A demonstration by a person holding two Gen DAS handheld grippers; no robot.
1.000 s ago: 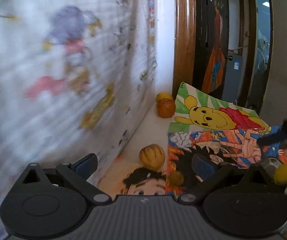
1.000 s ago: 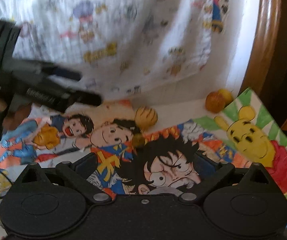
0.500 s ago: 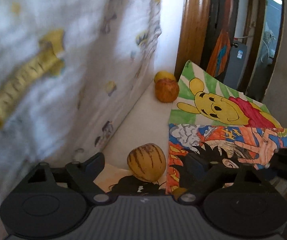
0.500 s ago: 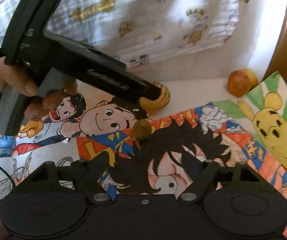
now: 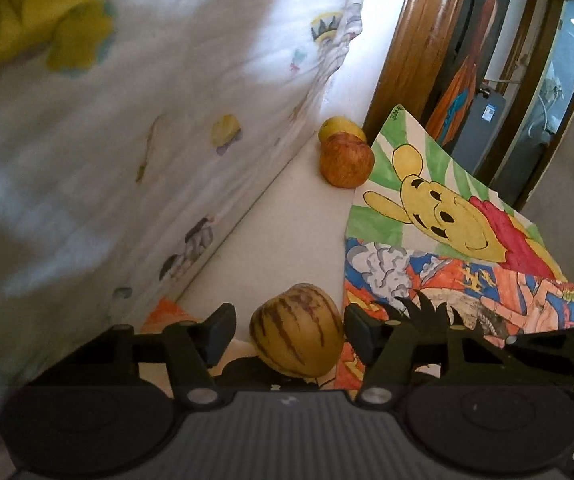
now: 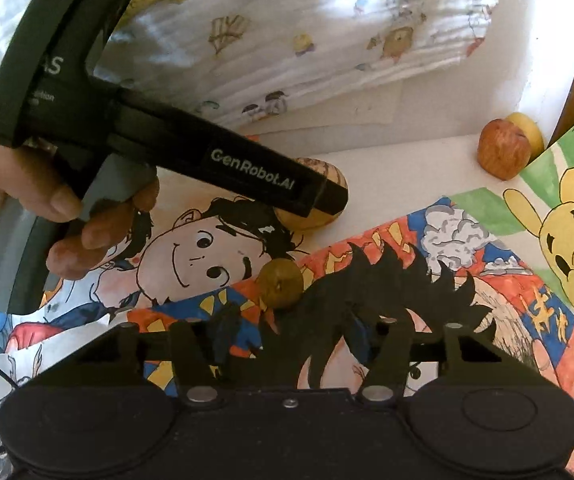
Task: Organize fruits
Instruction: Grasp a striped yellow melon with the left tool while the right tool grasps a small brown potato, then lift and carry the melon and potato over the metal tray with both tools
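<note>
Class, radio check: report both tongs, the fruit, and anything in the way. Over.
Left tongs open, straddling striped melon. Right tongs open, empty, small brown fruit just ahead. Apple far corner. Nothing blocking.

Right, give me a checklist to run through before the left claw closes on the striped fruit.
1. Left claw open: ok, jaws spread.
2. Striped fruit between the fingers: ok, centred in the left wrist view.
3. Fingers clear of the fruit's sides: ok on its left; cannot tell on its right.
4. Neighbours clear: ok, the small brown fruit, red apple and yellow fruit sit apart.
5. Right claw out of the way: ok, open, empty, back from the grasp.
6. Drop-off spot: cannot tell, no container in view.
</note>
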